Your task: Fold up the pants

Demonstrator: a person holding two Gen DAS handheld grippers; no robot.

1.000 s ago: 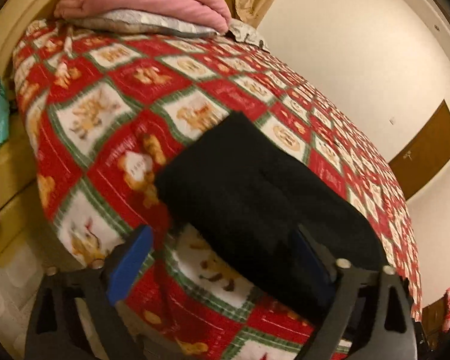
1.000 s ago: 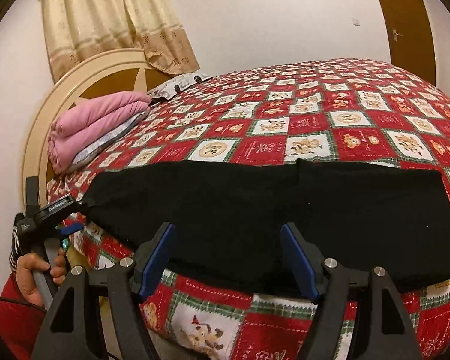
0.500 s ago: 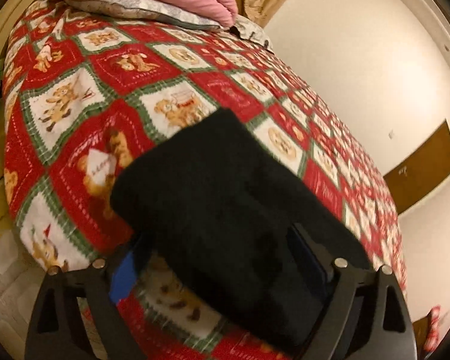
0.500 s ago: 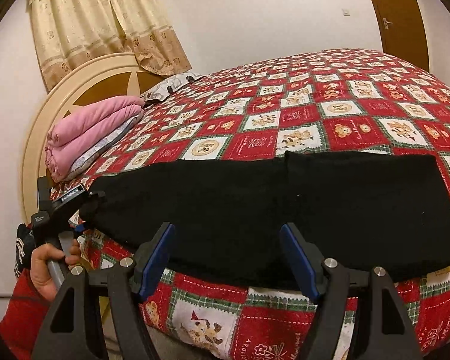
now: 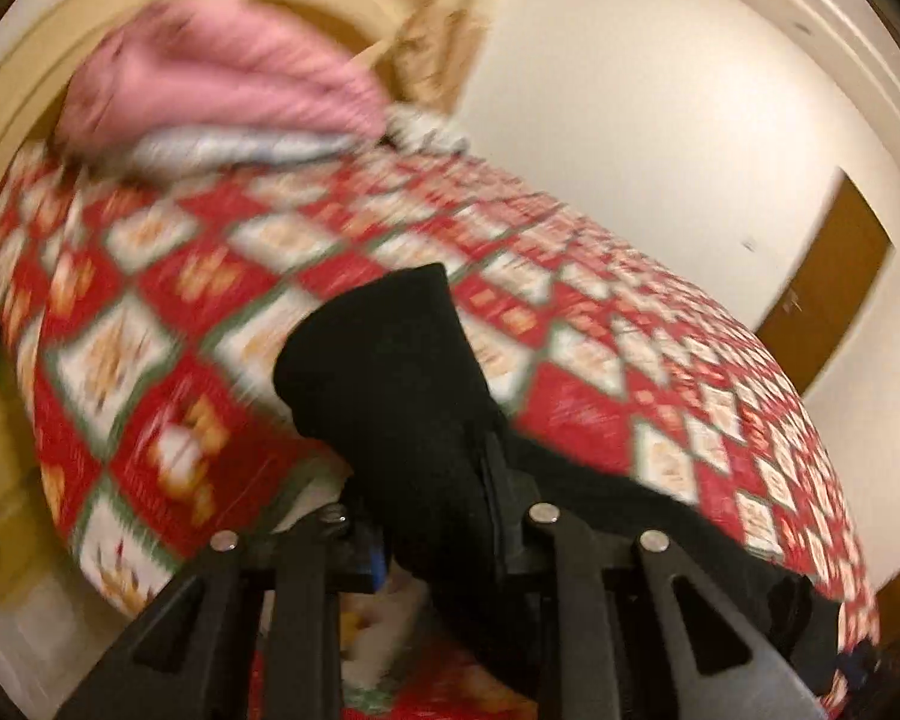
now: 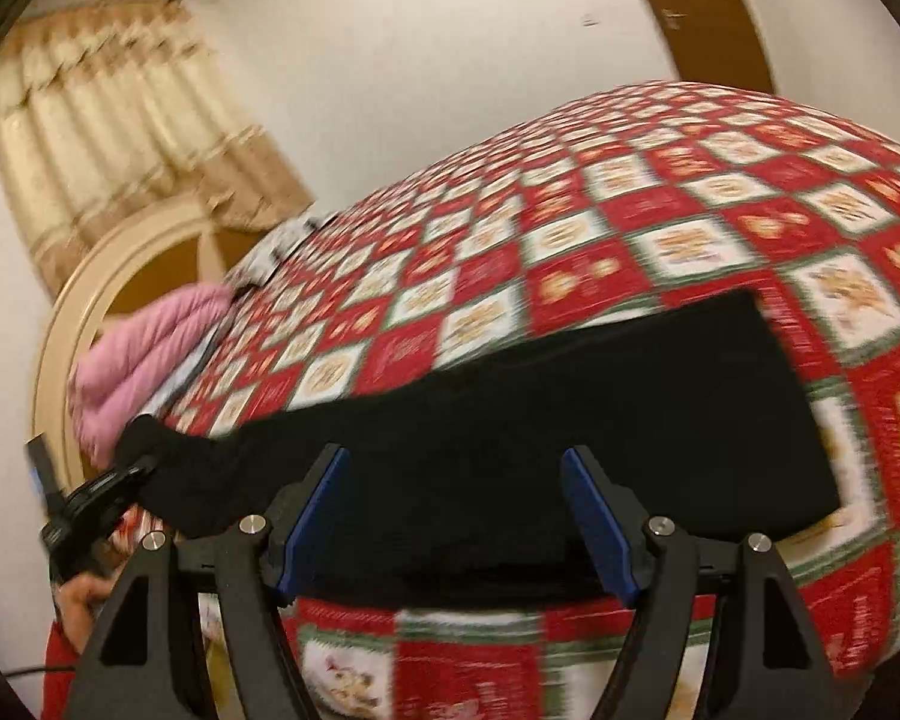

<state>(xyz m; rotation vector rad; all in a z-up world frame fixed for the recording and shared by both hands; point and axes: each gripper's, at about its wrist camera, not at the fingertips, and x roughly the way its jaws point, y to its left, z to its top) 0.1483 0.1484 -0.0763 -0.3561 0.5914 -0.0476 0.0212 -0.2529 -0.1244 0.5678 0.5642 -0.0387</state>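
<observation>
Pants (image 6: 570, 432) on checked bedspread (image 6: 660, 228) — cream walls (image 6: 420, 60), curtain (image 6: 120, 138)

My right matte-black, two-fingered gripper (image 6: 456, 531) carries royal-blue pads (image 6: 597, 531) and silver round-headed screws (image 6: 659, 525) on angular arms with triangular cut-outs. My left black gripper (image 5: 432, 525) shows matching silver screws (image 5: 543, 513). A bare-skinned hand (image 6: 81, 591) emerges from a red sleeve (image 6: 60, 666), a thin black cable (image 6: 24, 672) beside it.

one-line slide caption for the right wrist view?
Open right gripper hovers over black pants laid on a red checkered bedspread while the left gripper lifts one end.
</observation>
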